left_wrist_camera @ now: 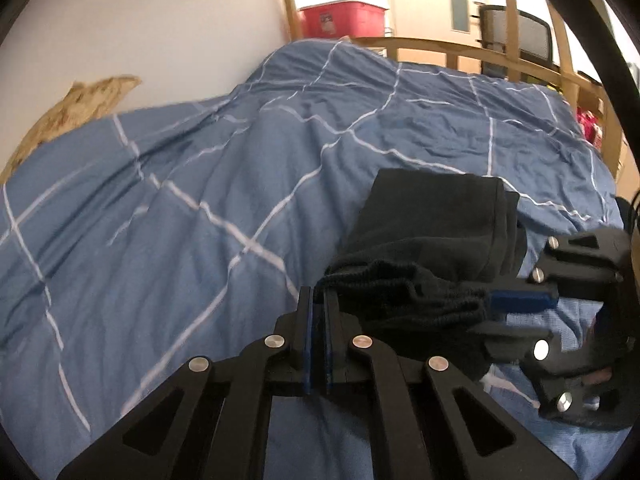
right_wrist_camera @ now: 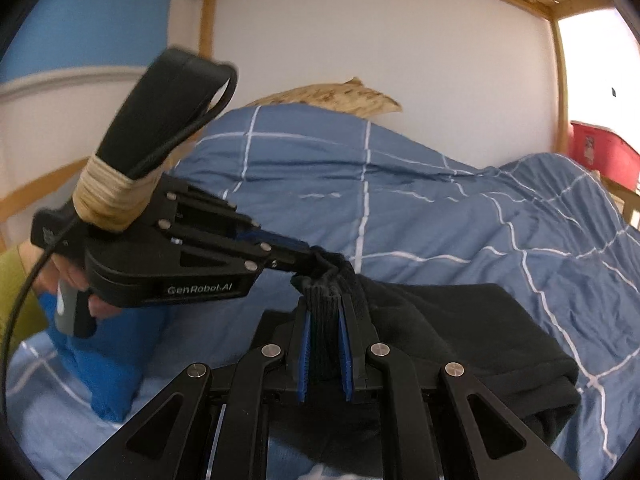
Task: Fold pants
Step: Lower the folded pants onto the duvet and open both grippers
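Both tongs are pinched on the ribbed waistband of the black pants (left_wrist_camera: 432, 240). Low in the left wrist view, the left tongs (left_wrist_camera: 319, 300) are closed almost flat, with a thin edge of the waistband caught at their tips. At the right edge of that view the right tongs (left_wrist_camera: 516, 300) come in sideways, blue pads clamped on the same band. In the right wrist view, the right tongs (right_wrist_camera: 325, 320) sit at bottom centre, nearly closed, with a bunch of ribbed fabric between the blue pads; the left tongs (right_wrist_camera: 304, 258) reach in from the left and nip the band just above, a hand (right_wrist_camera: 80, 284) around their handle.

Beyond the tongs, the pants lie folded on the bed, on a blue quilt (left_wrist_camera: 200, 184) with white lines. A bright blue cloth (right_wrist_camera: 104, 364) lies at lower left in the right wrist view. Further back are a tan pillow (right_wrist_camera: 340, 98), a white wall (right_wrist_camera: 380, 52), the wooden bed frame (left_wrist_camera: 460, 50) and a red bin (left_wrist_camera: 344, 18).
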A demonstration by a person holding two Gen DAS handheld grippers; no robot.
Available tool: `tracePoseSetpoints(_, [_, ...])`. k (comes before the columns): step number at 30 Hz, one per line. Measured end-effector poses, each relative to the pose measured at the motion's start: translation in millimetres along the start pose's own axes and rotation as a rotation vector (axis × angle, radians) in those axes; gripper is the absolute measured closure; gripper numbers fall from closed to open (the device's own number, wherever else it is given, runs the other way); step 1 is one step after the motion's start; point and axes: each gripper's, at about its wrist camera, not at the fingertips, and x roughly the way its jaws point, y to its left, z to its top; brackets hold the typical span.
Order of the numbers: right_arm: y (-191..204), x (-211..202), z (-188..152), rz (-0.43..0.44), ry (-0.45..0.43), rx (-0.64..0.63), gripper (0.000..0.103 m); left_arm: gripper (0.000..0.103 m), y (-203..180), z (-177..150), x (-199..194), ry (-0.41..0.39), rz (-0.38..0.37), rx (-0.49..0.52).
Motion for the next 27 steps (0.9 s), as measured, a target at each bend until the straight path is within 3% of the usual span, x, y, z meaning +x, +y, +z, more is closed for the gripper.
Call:
tracePoseSetpoints(3, [11.1, 1.8, -10.3, 0.017, 0.026, -0.034, 0.089, 0.095, 2.2, -8.4, -3.9, 0.019, 0.072, -0.026])
tracePoseSetpoints(6, [21.8, 6.6, -22.5, 0.038, 0.058, -0.072, 0.089, 0.095, 11.4, -19.4, -14.2, 0.034, 0.103, -0.117])
tracePoseSetpoints(10, [30.8, 13.8, -37.5, 0.049, 0.104, -0.121, 0.089, 0.08, 10.3, -33.9, -27.4, 0.062, 0.207, -0.212])
tracePoseSetpoints(12, [33.0, 14.9, -41.6, 0.05, 0.122, -0.135, 0.088, 0.077, 9.4, -40.5, -35.6, 0.051, 0.193, -0.296])
tracePoseSetpoints(14, [35.0, 14.2, -45.2, 0.068, 0.138, -0.153, 0.081, 0.066, 8.9, -46.6, -42.6, 0.035, 0.177, -0.383])
tracePoseSetpoints(15, [37.4, 12.6, -47.7, 0.073, 0.145, -0.17, 0.075, 0.064, 7.9, -49.6, -45.6, 0.023, 0.155, -0.429])
tracePoseSetpoints(17, [39.6, 2.0, -51.2, 0.127, 0.14, -0.182, 0.054, 0.064, 3.2, -54.0, -49.3, 0.019, 0.133, -0.496])
tracePoseSetpoints(20, [30.9, -21.0, -52.4, 0.153, 0.111, -0.165, 0.054, 0.064, -14.6, -53.3, -56.2, 0.005, 0.127, -0.554])
tracePoseSetpoints(23, [6.1, -39.8, -50.8, 0.131, 0.102, -0.103, 0.048, 0.063, -30.6, -50.3, -60.1, -0.028, 0.102, -0.634])
tracePoseSetpoints(27, [-38.1, -61.1, -51.2, -0.024, 0.057, -0.032, 0.039, 0.062, -41.5, -50.6, -47.3, -0.031, 0.102, -0.745])
